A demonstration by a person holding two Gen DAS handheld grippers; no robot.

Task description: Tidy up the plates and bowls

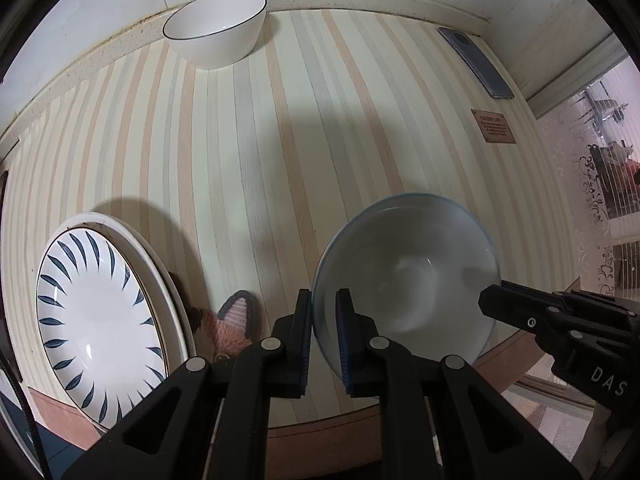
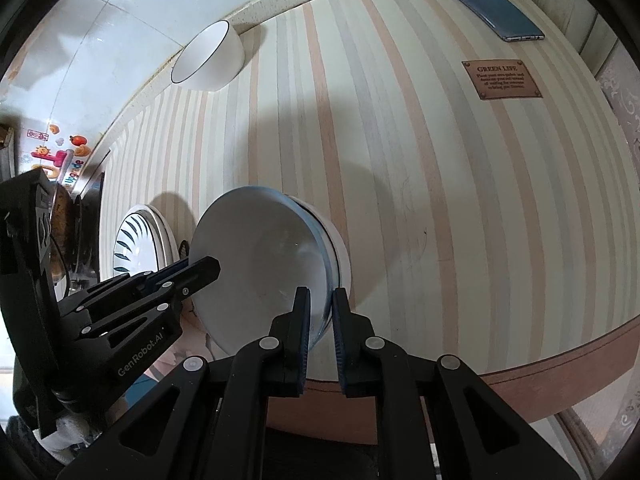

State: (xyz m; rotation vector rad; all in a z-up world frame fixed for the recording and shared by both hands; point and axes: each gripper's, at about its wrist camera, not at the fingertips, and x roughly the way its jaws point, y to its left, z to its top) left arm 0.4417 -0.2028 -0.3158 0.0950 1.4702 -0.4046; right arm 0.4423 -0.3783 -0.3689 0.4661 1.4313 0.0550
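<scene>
**Both grippers pinch one blue-rimmed bowl at the near edge of the striped table**

The pale, glazed bowl with a thin blue rim [image 1: 404,280] sits tilted near the round near edge of the table, its opening turned toward the left. In the right wrist view the same bowl [image 2: 260,264] shows its white underside and foot ring on the right.

The left gripper [image 1: 325,336] has its blue-padded fingers pressed onto the bowl's left rim, one pad inside and one outside. The right gripper [image 2: 320,332] clamps the opposite rim the same way, wall between its pads. Each tool shows in the other's camera: the right gripper's black fingertip reaches the bowl's right rim in the left wrist view, and the left gripper comes in from the left in the right wrist view.

To the left of the bowl, a white plate with dark blue leaf strokes [image 1: 96,320] lies on a larger plain white plate [image 1: 160,276]. A knitted brown and pink cat-shaped coaster [image 1: 228,328] peeks out beside them. At the far left, against the wall edge, stands a white bowl with a thin dark rim [image 1: 218,28]. A blue-grey smartphone [image 1: 476,64] lies at the far right, and a brown label patch [image 1: 493,126] is fixed to the striped cream, peach and grey tablecloth [image 1: 280,140].
</scene>
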